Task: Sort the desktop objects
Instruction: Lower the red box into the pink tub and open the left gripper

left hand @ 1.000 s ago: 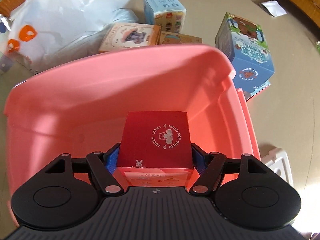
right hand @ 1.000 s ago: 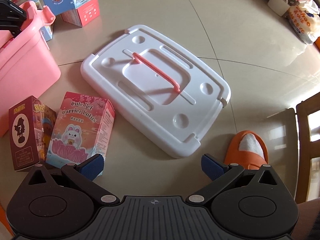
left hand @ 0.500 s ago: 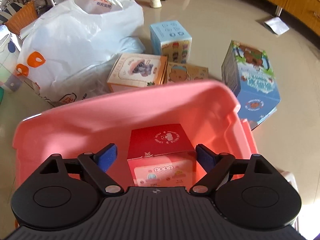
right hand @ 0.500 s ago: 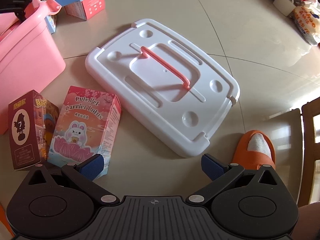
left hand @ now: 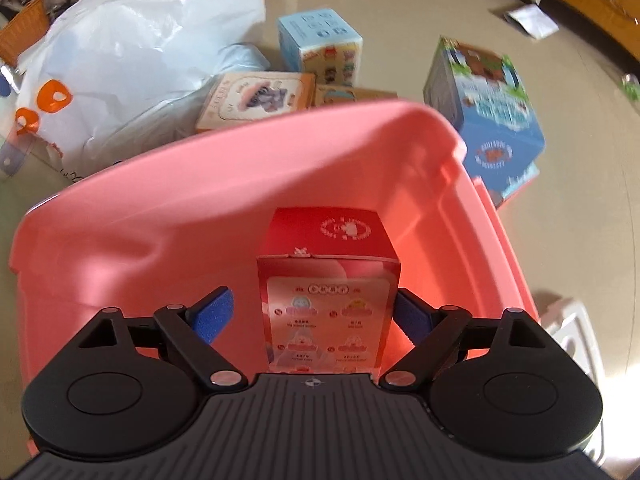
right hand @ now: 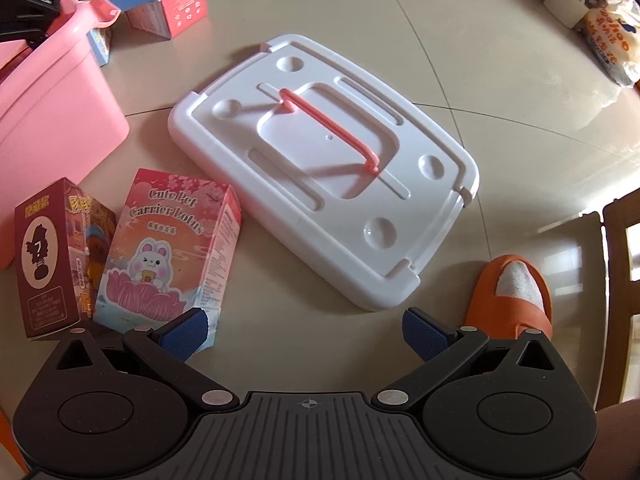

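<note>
A glossy beige tiled floor [right hand: 460, 60] with thin grout lines serves as the work surface; a wooden cabinet front [left hand: 592, 4] runs along its far edge, and a crinkled white plastic shopping bag with orange marks [left hand: 132, 52] slumps beside a woven basket [left hand: 20, 36]. The smooth pink plastic storage bin [left hand: 168, 216] sits on the floor, and the red cardboard blind box with a white round emblem on top [left hand: 328, 280] stands upright inside it. The left gripper [left hand: 316, 316] hangs over the bin with its blue ridged pads spread wide, having just been opening; the box stands between them, clear of the left pad, though contact at the right pad cannot be told. Beyond the bin lie a pale blue cube carton [left hand: 320, 40], a flat cream carton [left hand: 256, 100] and a tall blue bear-printed carton [left hand: 484, 112]. The right gripper [right hand: 304, 334] hovers wide open and empty above bare floor. Near it lie a moulded white plastic lid with a pink strap handle [right hand: 328, 168], a pink rabbit-printed carton [right hand: 172, 248] and a maroon carton [right hand: 48, 264] side by side. An orange foam slipper over a white sock [right hand: 512, 292] rests by the lid's corner.
</note>
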A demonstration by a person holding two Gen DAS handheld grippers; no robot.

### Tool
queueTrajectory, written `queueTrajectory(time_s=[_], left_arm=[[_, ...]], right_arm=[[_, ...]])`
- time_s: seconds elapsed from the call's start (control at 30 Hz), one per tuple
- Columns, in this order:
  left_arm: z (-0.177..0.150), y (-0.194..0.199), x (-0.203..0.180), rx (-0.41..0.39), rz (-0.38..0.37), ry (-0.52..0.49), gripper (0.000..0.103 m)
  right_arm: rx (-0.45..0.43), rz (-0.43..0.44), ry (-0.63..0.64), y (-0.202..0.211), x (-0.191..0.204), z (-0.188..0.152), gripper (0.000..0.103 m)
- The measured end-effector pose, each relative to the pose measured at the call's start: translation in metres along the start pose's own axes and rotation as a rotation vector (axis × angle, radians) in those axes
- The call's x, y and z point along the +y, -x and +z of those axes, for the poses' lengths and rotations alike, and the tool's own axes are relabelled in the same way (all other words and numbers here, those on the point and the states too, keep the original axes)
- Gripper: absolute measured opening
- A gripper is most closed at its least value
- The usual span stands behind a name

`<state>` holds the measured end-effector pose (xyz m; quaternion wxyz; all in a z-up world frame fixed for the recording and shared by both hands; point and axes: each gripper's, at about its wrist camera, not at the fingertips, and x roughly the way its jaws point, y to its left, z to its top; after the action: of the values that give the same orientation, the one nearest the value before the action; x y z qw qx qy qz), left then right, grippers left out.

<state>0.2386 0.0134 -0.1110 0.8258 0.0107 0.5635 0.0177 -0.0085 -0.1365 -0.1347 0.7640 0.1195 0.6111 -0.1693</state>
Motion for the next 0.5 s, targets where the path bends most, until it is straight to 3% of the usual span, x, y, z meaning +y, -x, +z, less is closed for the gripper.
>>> queueTrajectory(time_s=[0.17, 0.2, 0.27, 0.5], left_arm=[[0.0, -0.007, 0.002, 0.01, -0.008, 0.005, 0.088], [0.0, -0.009, 0.003, 0.023, -0.012, 0.007, 0.083], [0.0, -0.016, 0.003, 0.081, -0.031, -0.003, 0.071], [0.003, -0.017, 0.004, 0.246, -0.102, 0.05, 0.07]], right_arm=[[0.008, -0.007, 0.0, -0.003, -0.001, 0.0, 0.103], [0.011, -0.011, -0.007, -0.004, -0.003, 0.0, 0.103], [0.016, -0.017, -0.015, -0.006, -0.004, -0.001, 0.103], [0.009, -0.006, -0.009, -0.003, -0.001, -0.001, 0.103]])
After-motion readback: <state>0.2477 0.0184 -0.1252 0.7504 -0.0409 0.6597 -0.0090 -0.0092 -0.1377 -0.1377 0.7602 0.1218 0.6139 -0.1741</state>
